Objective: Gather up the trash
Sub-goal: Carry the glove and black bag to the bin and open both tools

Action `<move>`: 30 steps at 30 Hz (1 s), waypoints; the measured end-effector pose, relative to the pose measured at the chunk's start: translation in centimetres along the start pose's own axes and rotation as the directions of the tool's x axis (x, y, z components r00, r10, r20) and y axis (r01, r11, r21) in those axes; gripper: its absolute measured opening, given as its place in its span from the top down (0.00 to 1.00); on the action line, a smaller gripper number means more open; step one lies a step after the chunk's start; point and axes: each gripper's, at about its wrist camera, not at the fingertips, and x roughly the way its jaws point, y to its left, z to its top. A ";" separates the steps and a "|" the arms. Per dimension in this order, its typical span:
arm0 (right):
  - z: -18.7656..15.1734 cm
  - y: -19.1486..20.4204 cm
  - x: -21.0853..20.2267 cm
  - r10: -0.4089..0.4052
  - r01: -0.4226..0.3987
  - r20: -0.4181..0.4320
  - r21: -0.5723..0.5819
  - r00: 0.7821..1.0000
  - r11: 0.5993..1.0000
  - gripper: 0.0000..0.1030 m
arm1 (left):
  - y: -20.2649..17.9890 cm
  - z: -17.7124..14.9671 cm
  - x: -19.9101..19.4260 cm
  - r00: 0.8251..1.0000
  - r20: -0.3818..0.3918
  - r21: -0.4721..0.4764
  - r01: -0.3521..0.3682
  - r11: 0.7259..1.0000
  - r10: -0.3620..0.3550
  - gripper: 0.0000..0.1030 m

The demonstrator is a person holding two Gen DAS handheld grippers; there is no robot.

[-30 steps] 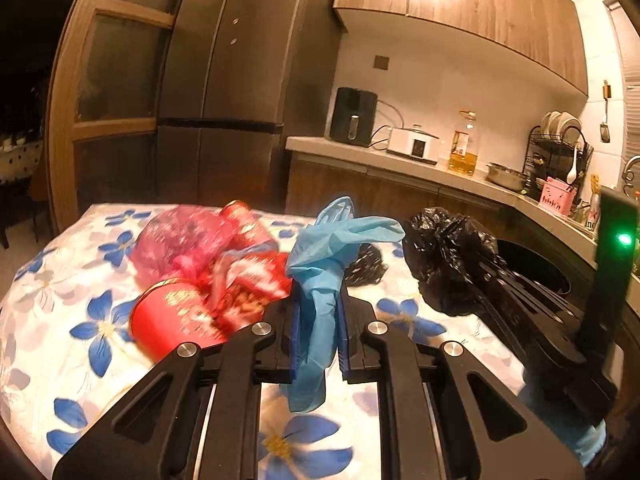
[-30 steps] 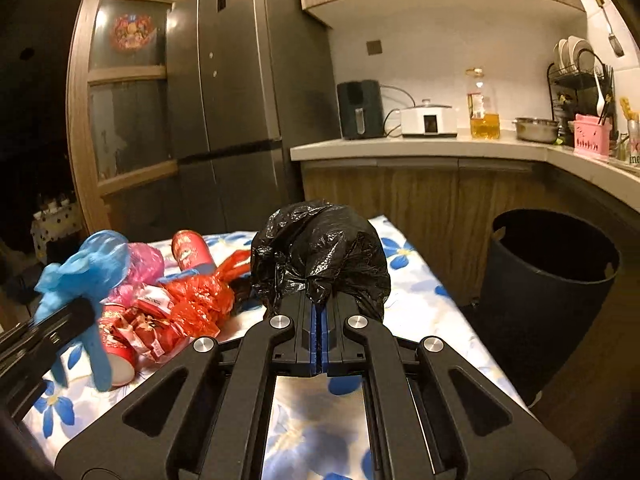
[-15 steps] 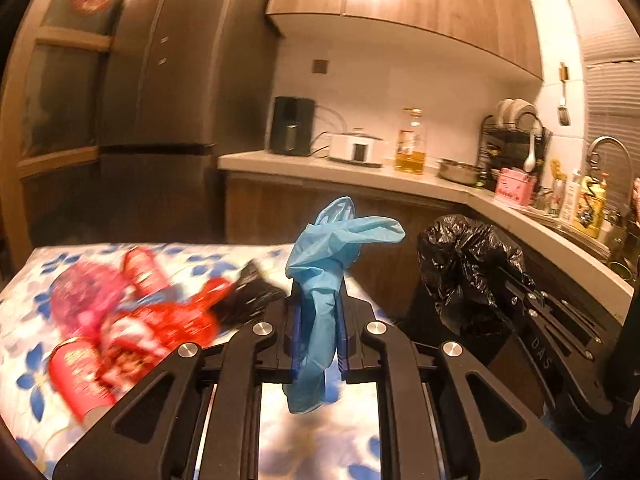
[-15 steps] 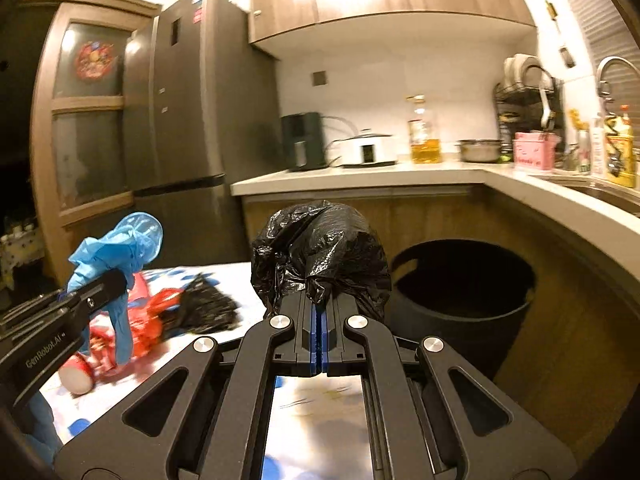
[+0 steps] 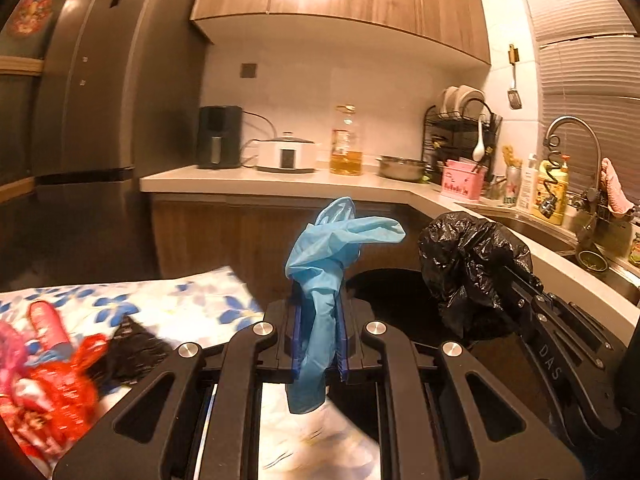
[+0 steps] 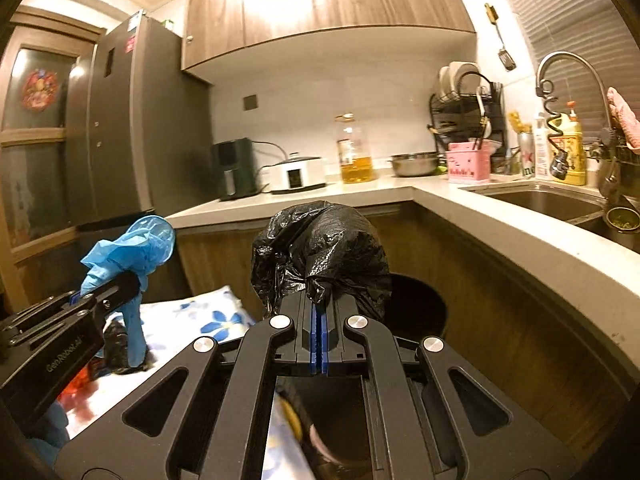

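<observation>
My left gripper (image 5: 319,320) is shut on a crumpled blue glove (image 5: 326,256), held in the air past the table's right edge; it also shows in the right wrist view (image 6: 132,252). My right gripper (image 6: 319,312) is shut on a crumpled black plastic bag (image 6: 320,248), which also shows in the left wrist view (image 5: 468,264). A black trash bin (image 6: 416,304) stands on the floor just beyond both grippers, its opening partly hidden behind the bag; its rim shows in the left wrist view (image 5: 384,280).
Red and pink wrappers (image 5: 48,396) and a small black bag (image 5: 132,348) lie on the flowered tablecloth (image 5: 180,300) at the left. A curved counter (image 6: 520,232) with a sink (image 6: 540,200) runs right of the bin. A fridge (image 5: 100,100) stands behind.
Both grippers have swung right, away from the table, carrying the glove and the black bag toward the bin. The trash pile has slid to the left edge of view.
</observation>
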 end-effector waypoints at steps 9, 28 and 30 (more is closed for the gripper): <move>0.1 -3.1 3.0 -0.034 0.034 -0.024 0.006 0.999 0.999 0.99 | -3.5 0.3 4.7 0.995 -0.023 0.024 0.095 0.995 -0.094 0.87; -0.1 -5.1 7.5 -0.039 0.040 -0.066 0.006 0.997 0.999 0.98 | -5.8 -0.3 11.0 0.979 -0.067 0.043 0.194 0.980 -0.191 0.84; -0.3 -5.1 7.9 -0.034 0.034 -0.072 0.002 0.997 0.999 0.98 | -5.8 -0.5 11.4 0.976 -0.079 0.045 0.205 0.978 -0.201 0.83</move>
